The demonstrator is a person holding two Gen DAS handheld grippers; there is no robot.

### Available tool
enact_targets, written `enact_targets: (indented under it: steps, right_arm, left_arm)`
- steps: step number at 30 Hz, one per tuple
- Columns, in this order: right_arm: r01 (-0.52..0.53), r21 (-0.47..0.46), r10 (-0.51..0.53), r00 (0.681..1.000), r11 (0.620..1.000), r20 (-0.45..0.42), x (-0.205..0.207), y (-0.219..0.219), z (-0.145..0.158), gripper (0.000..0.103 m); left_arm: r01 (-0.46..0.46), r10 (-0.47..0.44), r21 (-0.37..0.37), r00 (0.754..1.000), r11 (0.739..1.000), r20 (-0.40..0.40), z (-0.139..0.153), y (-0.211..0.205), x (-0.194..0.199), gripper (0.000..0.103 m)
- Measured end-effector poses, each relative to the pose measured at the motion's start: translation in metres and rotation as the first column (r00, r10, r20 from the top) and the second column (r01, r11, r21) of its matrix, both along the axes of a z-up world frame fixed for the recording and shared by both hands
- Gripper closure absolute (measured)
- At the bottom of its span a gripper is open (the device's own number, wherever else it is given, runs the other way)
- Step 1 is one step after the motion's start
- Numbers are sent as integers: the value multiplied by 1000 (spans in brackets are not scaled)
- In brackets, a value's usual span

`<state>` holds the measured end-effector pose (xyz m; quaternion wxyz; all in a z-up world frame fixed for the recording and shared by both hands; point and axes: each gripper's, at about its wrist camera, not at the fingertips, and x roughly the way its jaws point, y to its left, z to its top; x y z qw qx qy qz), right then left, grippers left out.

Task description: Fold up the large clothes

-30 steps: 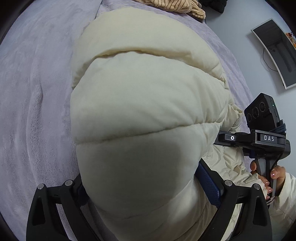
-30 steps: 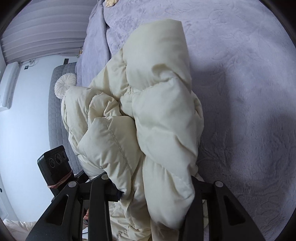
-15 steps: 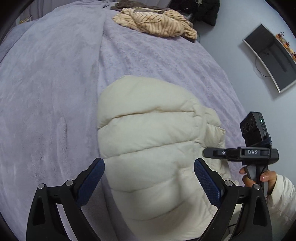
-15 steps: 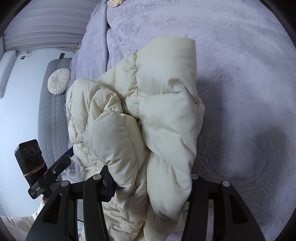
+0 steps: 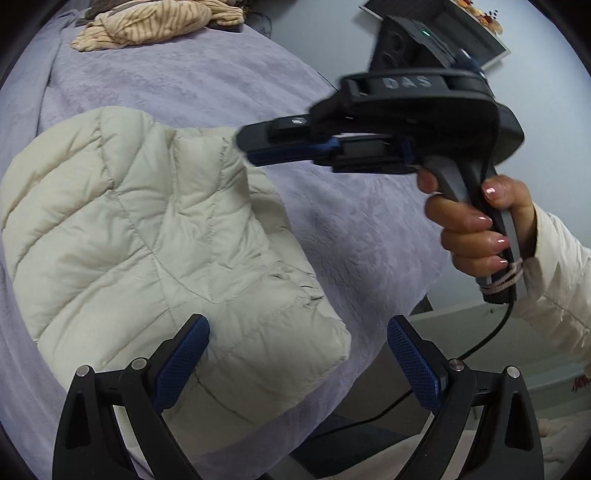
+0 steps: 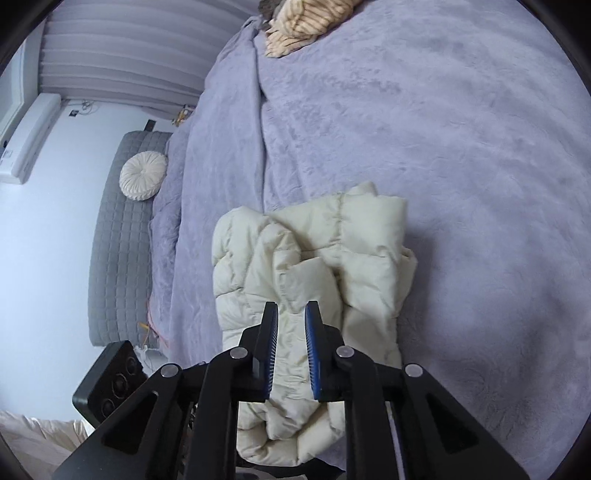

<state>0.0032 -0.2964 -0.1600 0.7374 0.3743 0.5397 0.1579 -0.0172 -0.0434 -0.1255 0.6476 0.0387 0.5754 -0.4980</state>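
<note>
Puffer jacket lies bundled on bed, fold looks approx done. Left hand-held gripper wide open, empty; right hand-held gripper closing, nothing btwn jaws.

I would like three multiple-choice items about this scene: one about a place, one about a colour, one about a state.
1. Where does the striped garment lie?
A. on the far part of the bed
B. on the floor
C. on the puffer jacket

2. What colour is the bed cover?
A. green
B. lilac
C. red

3. How is the left gripper?
A. shut on the jacket
B. open, holding nothing
C. shut on the cover

Answers: 1 A, it lies far beyond the cream puffer jacket. 2 B, the plush cover is pale purple. 3 B, its pads stand wide apart above the jacket.
</note>
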Motion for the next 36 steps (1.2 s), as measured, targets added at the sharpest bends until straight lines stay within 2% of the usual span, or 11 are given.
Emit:
enact_targets:
  steps: [2,4,6,9,12,23,28,36]
  right_arm:
    - [-58,-29,58,998,998,-17,8,15,-9,88]
    - [-107,-142,94,991,984,-92,14,27,-32,90]
    - [-137,-219,96,978,966,-187,20,32,-66,101]
    - [-132,-189,85,967,973,-240,22,25,-105,103]
    - [-143,-188,94,964,972,-249,23,26,-123,103]
    - [-143,-173,96,963,974,-253,27,28,-139,103]
    - [-131,-171,83,962,977,-260,24,27,-136,103]
    - [-114,-180,65,964,977,-258,20,19,-117,103]
  left_arm:
    - [30,-30,-10,1000,1000,-9,-5,-6,-5,5]
    - [51,-50,10,999,999,-8,-18,-11,-10,5]
    - [70,-70,40,997,997,-16,-35,-17,-15,5]
    - [116,-118,93,993,989,23,-55,-28,-26,5]
    - [141,-146,124,989,982,32,-65,-36,-33,5]
    - [139,-145,151,989,979,25,-76,-49,-36,5]
    - [136,-140,151,990,979,22,-82,-47,-29,5]
    - [82,-87,133,996,988,34,-57,-37,-16,5]
